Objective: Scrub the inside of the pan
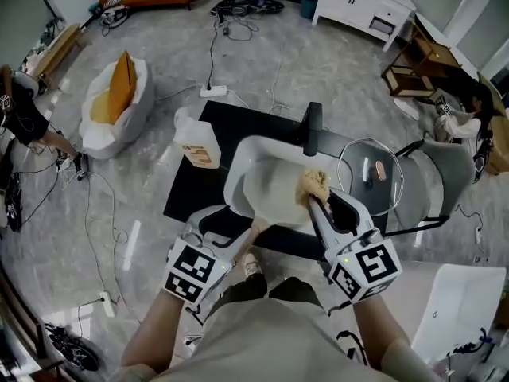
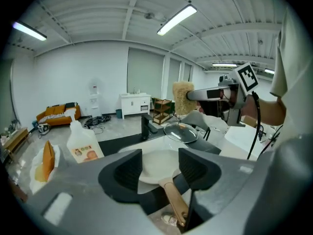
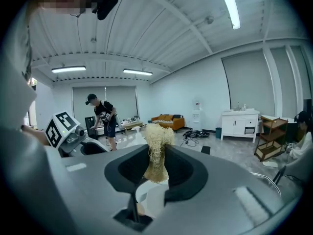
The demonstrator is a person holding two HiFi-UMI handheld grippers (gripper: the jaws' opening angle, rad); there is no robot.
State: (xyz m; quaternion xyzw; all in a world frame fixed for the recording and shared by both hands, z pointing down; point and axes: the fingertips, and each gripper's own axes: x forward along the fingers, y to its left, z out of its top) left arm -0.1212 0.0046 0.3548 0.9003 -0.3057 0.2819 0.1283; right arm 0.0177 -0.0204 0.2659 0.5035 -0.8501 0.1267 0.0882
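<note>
A white pan (image 1: 274, 191) lies in a white basin (image 1: 238, 165) on the black table, its wooden handle (image 2: 175, 203) pointing toward me. My left gripper (image 1: 232, 228) hovers over that handle, and in the left gripper view the left gripper (image 2: 160, 168) is open, with the handle low between the jaws and no pad touching it. My right gripper (image 1: 318, 201) is over the pan's right side, shut on a tan fibrous scrubber (image 1: 313, 185). In the right gripper view the scrubber (image 3: 156, 148) stands up between the shut jaws of the right gripper (image 3: 155, 168).
A black faucet (image 1: 312, 127) rises at the basin's far rim. A glass lid (image 1: 371, 173) lies to the right, and a soap bottle (image 1: 197, 143) stands at the table's left edge. Cables and a cushion (image 1: 119, 102) lie on the floor. A person (image 3: 105, 116) stands far off.
</note>
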